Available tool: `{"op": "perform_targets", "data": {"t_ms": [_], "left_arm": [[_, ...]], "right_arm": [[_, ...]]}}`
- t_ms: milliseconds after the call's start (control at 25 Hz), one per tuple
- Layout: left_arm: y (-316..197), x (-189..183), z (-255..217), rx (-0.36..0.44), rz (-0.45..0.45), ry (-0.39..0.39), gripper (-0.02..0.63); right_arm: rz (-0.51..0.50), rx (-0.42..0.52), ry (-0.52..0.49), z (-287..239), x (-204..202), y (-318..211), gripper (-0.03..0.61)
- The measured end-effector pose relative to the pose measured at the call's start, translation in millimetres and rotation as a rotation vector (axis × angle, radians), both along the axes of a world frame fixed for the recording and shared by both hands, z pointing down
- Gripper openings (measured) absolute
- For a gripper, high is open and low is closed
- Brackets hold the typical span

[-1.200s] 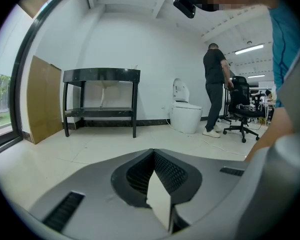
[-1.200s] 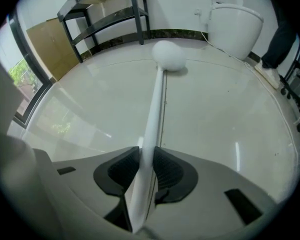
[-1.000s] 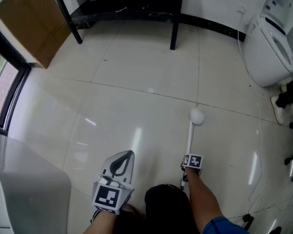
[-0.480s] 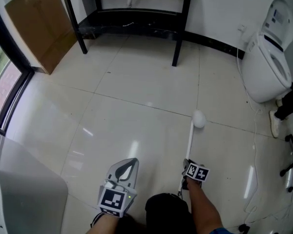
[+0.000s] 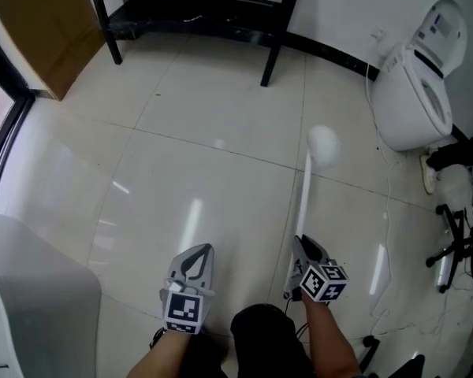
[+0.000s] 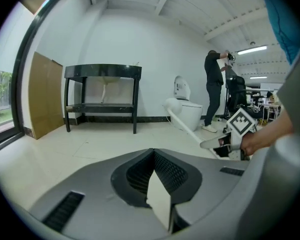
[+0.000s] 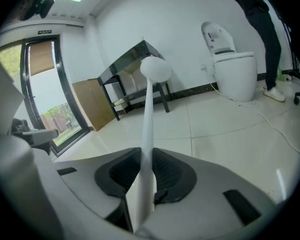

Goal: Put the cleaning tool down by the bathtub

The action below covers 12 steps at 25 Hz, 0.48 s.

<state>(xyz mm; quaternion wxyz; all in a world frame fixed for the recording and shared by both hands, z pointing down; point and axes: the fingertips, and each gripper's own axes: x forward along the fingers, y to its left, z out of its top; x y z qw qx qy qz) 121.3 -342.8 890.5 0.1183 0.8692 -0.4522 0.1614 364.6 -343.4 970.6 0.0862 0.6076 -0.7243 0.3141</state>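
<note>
1. Floor (image 5: 205,132) first: glossy cream tiles in big squares with thin dark joints and streaks of reflected light, running ahead of both sets of fingers. Compared with half a second ago, the head view has swung. The toilet sits lower and further into frame, and the cardboard has slid toward the top-left corner.
2. The grey-white block (image 5: 31,290) is smooth and matte with a rounded corner, off to the left of the left fingers. I can't tell if that's the bathtub.
3. The black table frame (image 5: 276,38) has thin square legs and a low shelf, far ahead of the fingertips.
4. The cardboard sheet (image 5: 43,30) is flat and brown, leaning ahead and to the left.
5. The toilet (image 5: 414,93) is shiny white ceramic with its lid up, ahead and to the right of the right fingers.
6. The cleaning tool (image 5: 305,199) is a slim white stick ending in a round white head. It's off the floor, poking straight out past the right fingertips. The head looks bigger and further up the frame than before.
7. The right gripper (image 5: 301,244) is grey plastic with dark ribbed pads, and its fingers are pinching the stick's near end, same as before.
8. The left gripper (image 5: 199,252) has the same build. Its fingers are pressed together with nothing in them, and it has barely moved.
</note>
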Motion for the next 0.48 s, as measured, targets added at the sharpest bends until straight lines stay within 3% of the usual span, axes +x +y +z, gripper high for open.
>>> {"op": "perform_targets", "data": {"t_ms": [200,480], "left_arm": [[35.0,4.4,-60.3,-0.054,-0.033,0.035,0.0],[40.0,11.2,-244.6,0.028,-0.093,0.097,0.0]], "right_arm": [[-0.038,0.019,0.025,-113.6,-7.2,29.3,0.1],[-0.04,0.095,-0.016,-293.0,-14.6,30.6,0.1]]}}
